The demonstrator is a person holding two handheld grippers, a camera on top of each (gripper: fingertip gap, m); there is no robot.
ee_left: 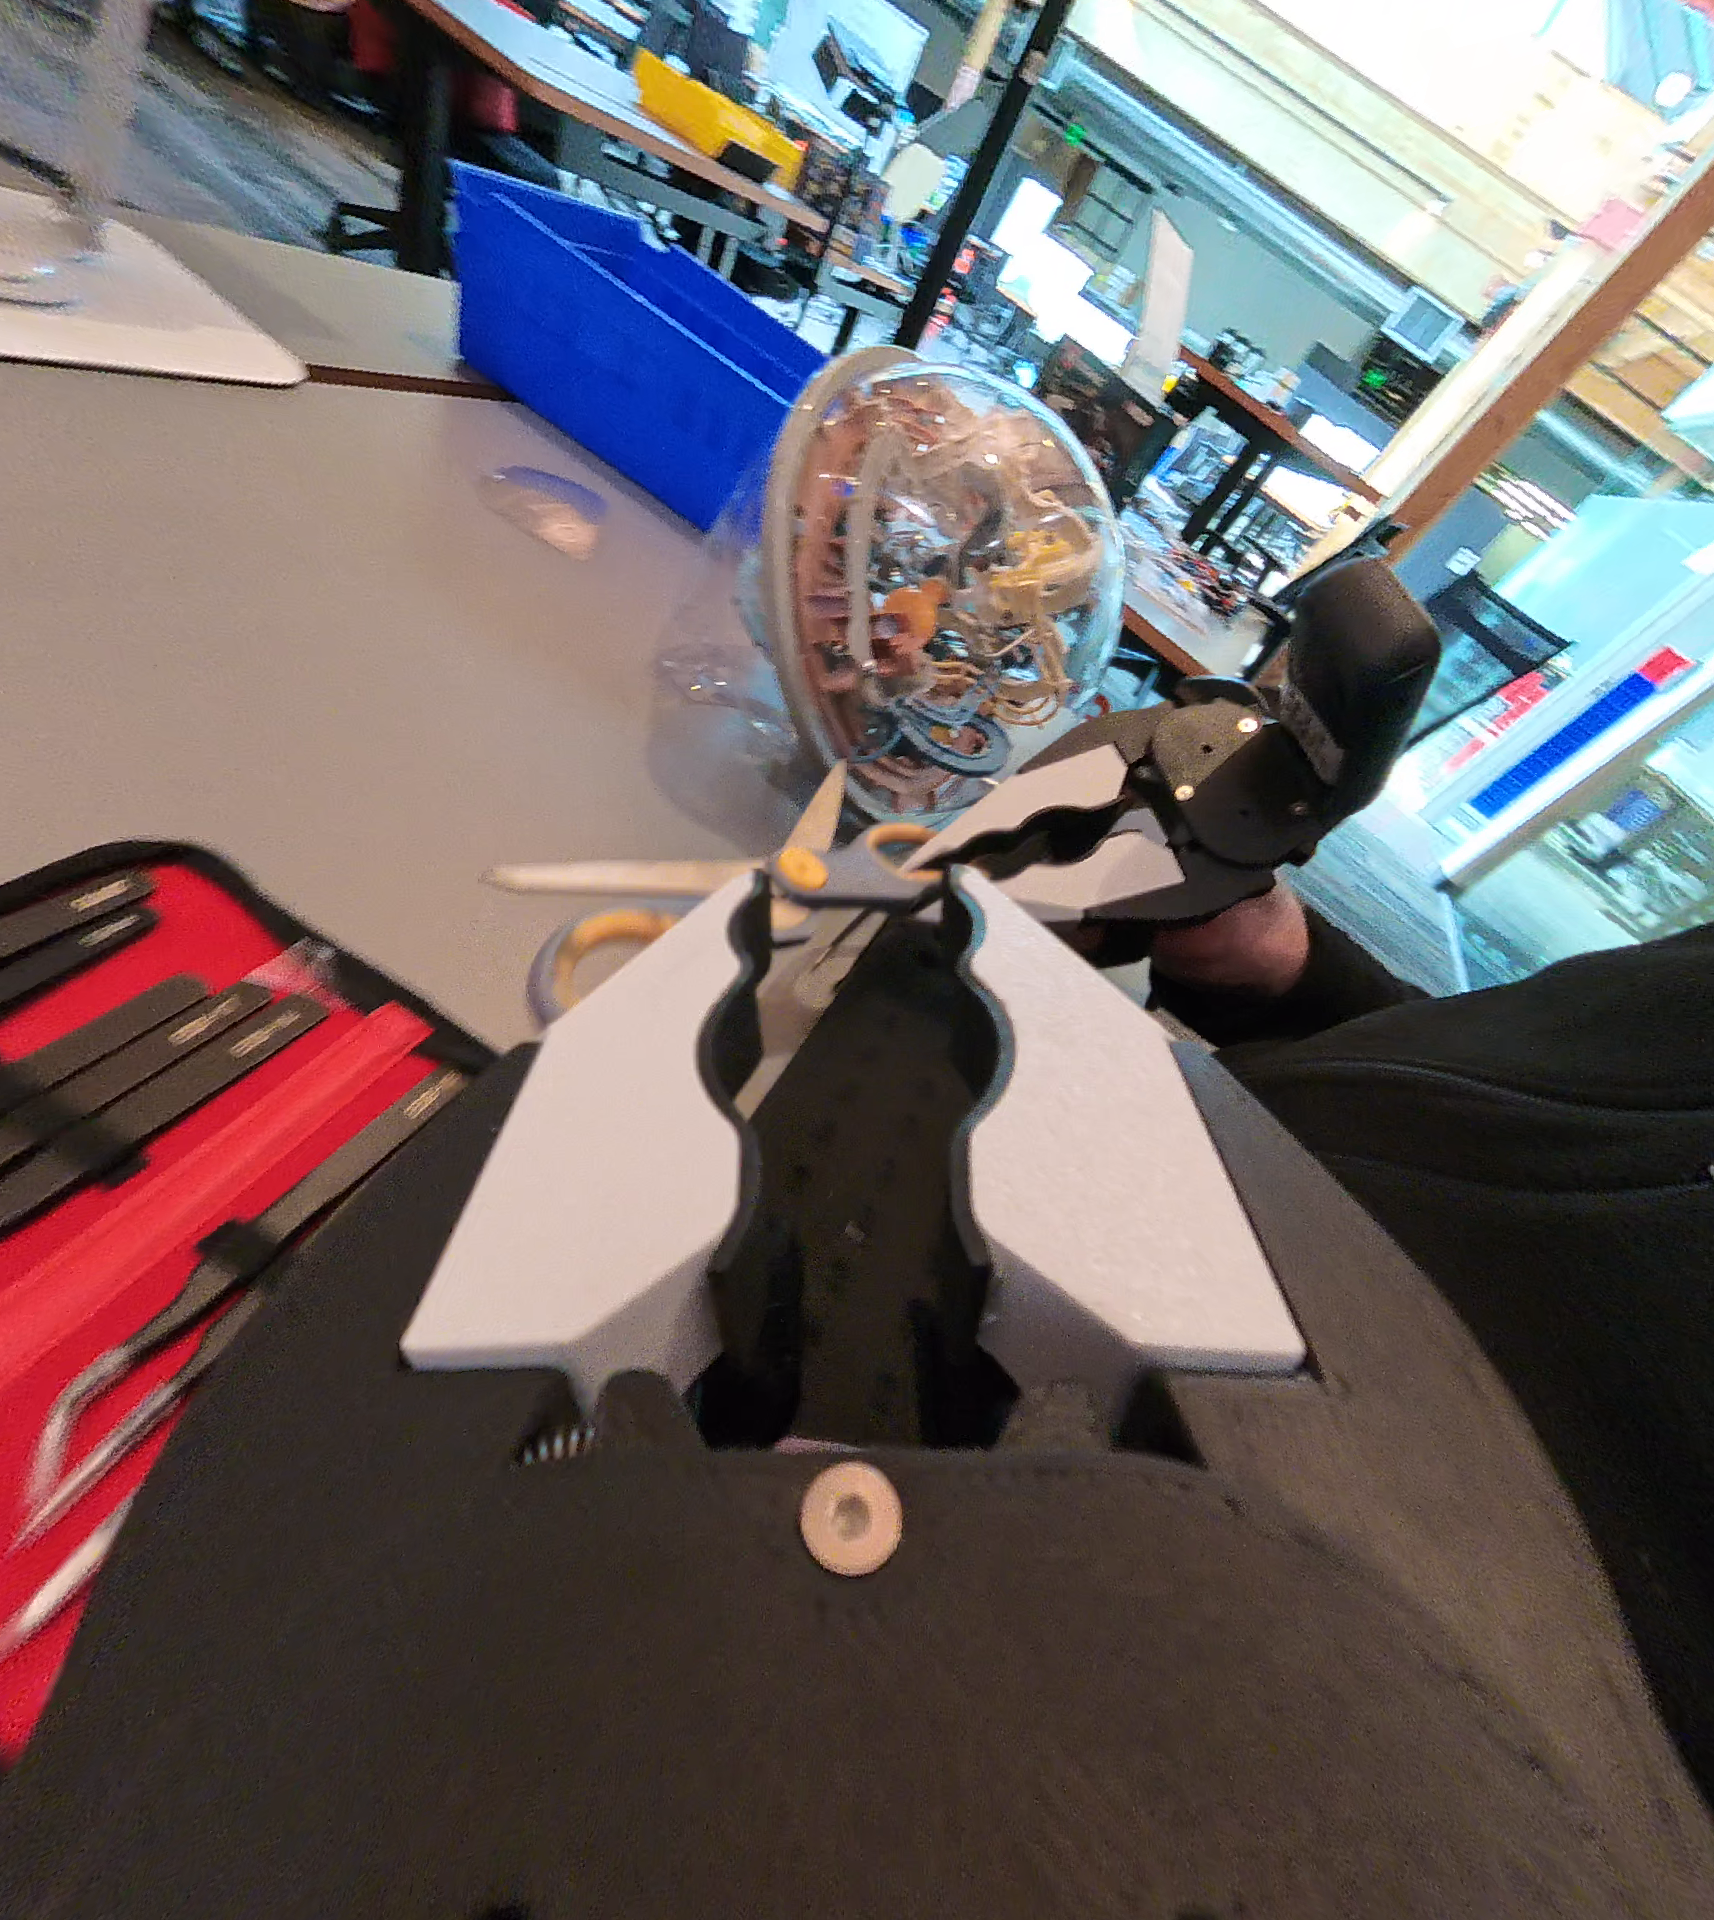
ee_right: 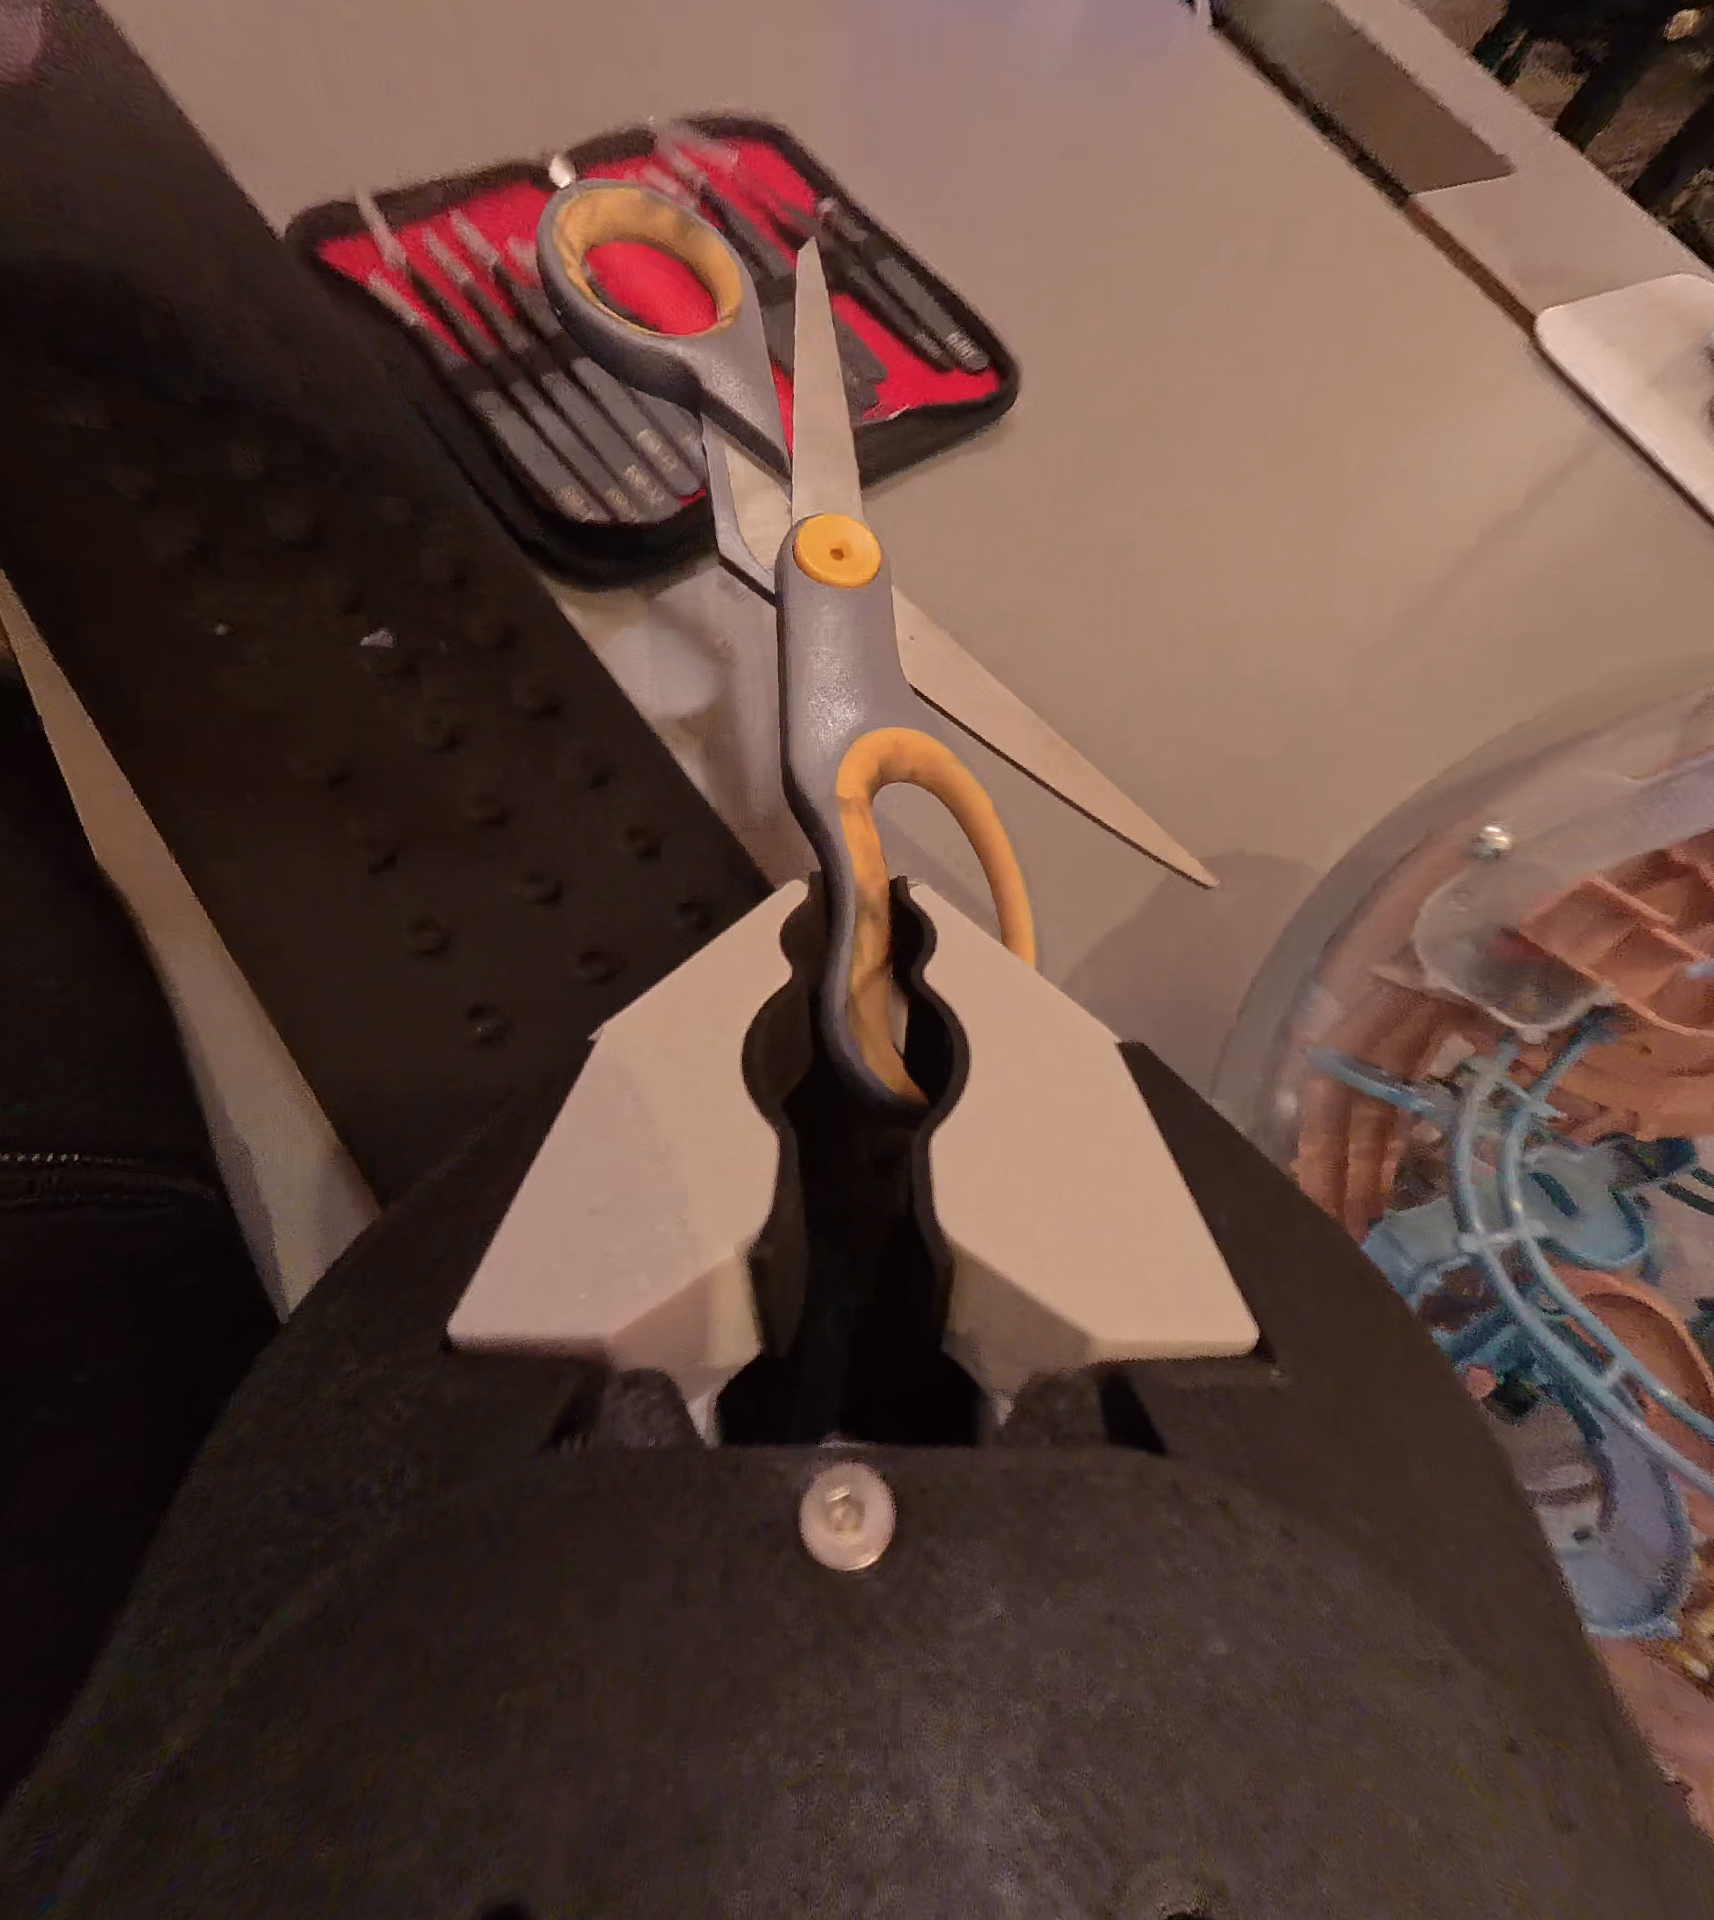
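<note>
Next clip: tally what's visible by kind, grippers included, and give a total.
left gripper and right gripper: 2
scissors: 1
red tool case: 1
clear maze ball: 1
blue bin: 1
white mat: 1
Total: 7

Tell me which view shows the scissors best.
The right wrist view: the scissors show whole, blades spread, one handle loop pinched in the right gripper. The left wrist view shows them mostly hidden behind the left gripper.
</note>
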